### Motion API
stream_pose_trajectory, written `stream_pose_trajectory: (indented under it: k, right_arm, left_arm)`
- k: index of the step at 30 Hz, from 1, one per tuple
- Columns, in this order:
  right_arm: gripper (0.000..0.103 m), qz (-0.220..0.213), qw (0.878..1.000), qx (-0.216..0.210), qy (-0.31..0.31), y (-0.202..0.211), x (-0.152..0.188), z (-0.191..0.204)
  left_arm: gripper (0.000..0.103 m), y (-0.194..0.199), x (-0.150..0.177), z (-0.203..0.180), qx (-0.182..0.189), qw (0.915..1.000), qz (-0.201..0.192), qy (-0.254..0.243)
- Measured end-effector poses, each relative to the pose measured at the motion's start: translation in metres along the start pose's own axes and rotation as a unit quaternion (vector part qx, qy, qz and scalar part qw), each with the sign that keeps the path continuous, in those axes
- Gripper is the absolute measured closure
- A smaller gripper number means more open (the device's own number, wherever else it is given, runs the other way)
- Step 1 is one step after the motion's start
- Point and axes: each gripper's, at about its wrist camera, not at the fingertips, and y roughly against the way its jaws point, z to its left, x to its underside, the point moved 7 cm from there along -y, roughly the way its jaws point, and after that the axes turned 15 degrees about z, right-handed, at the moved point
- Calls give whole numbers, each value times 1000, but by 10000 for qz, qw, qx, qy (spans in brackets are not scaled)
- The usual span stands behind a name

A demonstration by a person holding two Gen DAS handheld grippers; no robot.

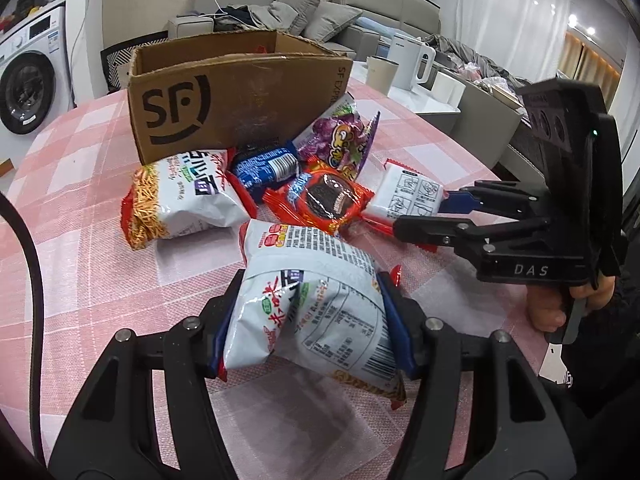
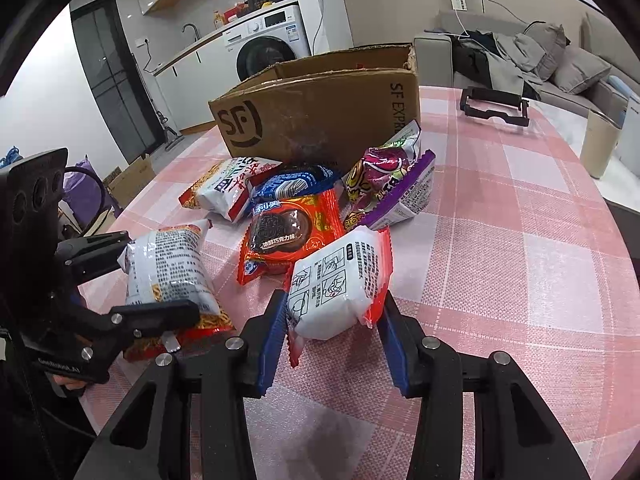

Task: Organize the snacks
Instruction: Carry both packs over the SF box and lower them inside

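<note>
Pink checked bench (image 1: 80, 200), snack pile just in front of cardboard box (image 1: 240, 96). Left hand-held gripper (image 1: 312, 320) clamped on noodle bag (image 1: 320, 308), right hand-held gripper (image 2: 332, 320) pinching white packet (image 2: 336, 284). Both puffy, light, crushable; grip mid-body, gently.

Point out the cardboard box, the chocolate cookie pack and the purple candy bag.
cardboard box (image 1: 240, 100), left wrist view, front wall
chocolate cookie pack (image 2: 288, 236), right wrist view, printed cookie
purple candy bag (image 2: 384, 176), right wrist view, front face
</note>
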Motion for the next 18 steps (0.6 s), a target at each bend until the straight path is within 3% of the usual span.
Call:
stream_pose_trajectory:
  k: [18]
  right_arm:
    - [58, -582, 9981, -196, -23, 34, 1, 10]
  left_arm:
    - [44, 40, -10, 15, -245, 9984, -433, 284]
